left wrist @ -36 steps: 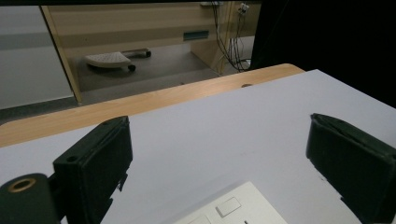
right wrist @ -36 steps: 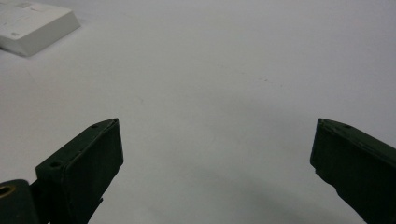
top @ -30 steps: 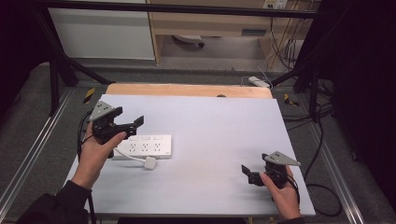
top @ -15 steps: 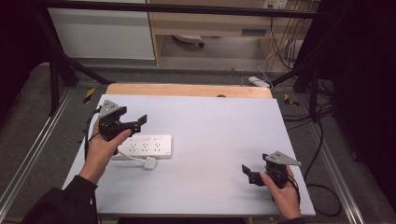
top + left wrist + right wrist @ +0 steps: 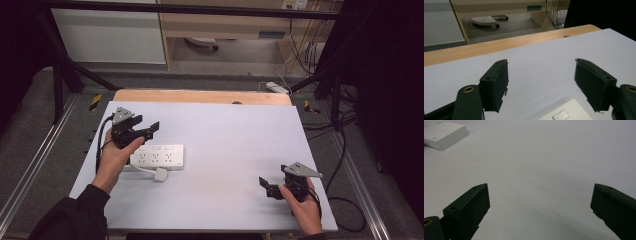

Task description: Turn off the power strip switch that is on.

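In the high view the left gripper (image 5: 150, 129) hovers just past the far edge of the white power strip (image 5: 156, 156) lying left of centre on the worktop (image 5: 225, 145), its jaws apart but just been narrowing with nothing between them, as if lining up a grasp. In the left gripper view the strip (image 5: 564, 113) sits just below the jaws with bare worktop ahead up to the far wooden edge (image 5: 499, 45). In the right gripper view the right gripper (image 5: 540, 202) waits wide open over bare surface, the strip (image 5: 441, 133) well apart at far left

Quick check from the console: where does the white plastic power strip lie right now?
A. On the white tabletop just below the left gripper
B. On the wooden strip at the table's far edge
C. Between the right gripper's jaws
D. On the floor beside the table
A: the white plastic power strip lies flat on the white tabletop, right below the left gripper, whose open jaws hold nothing.
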Motion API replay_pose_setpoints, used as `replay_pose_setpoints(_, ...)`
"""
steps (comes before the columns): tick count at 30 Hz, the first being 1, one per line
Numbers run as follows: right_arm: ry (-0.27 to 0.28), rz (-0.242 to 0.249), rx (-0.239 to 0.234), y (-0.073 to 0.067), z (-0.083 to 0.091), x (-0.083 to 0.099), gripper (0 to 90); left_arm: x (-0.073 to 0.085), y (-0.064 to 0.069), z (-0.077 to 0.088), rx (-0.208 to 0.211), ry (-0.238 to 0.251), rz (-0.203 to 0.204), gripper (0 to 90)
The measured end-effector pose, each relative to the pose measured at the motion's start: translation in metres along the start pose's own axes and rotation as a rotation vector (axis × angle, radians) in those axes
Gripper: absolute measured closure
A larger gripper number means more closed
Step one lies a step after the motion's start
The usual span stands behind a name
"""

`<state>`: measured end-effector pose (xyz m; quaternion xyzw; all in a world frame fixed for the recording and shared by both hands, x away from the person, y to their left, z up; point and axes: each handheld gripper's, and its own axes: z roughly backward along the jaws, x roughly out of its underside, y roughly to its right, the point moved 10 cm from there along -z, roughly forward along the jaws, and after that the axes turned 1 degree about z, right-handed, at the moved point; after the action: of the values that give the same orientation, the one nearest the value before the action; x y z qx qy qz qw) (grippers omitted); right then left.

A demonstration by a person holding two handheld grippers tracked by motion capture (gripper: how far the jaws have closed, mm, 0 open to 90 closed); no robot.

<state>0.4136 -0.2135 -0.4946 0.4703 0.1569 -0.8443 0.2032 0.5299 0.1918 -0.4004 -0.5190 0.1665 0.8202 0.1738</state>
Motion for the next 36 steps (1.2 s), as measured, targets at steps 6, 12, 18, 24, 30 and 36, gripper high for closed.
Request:
replay_pose_setpoints(6,0.000,0.005,-0.002,0.000,0.001,0.000,2.7,0.003,-0.002,-0.002,-0.011,-0.016,-0.009,39.7)
replay_pose_setpoints(12,-0.003,0.010,-0.004,-0.001,0.001,0.000,2.7,0.011,0.000,-0.007,-0.010,-0.053,-0.022,45.3)
replay_pose_setpoints(18,-0.013,0.014,-0.007,-0.001,0.000,0.002,2.7,0.018,0.003,-0.011,-0.004,-0.090,-0.039,51.0)
replay_pose_setpoints(24,-0.031,0.020,0.001,-0.001,-0.001,0.005,2.8,0.020,0.006,-0.013,0.017,-0.104,-0.023,61.7)
replay_pose_setpoints(30,-0.032,0.013,0.000,-0.001,-0.002,0.005,2.8,0.022,0.008,-0.014,0.027,-0.115,-0.037,71.0)
replay_pose_setpoints(36,-0.036,0.007,-0.001,0.000,-0.002,0.006,2.8,0.022,0.007,-0.011,0.028,-0.093,-0.041,79.5)
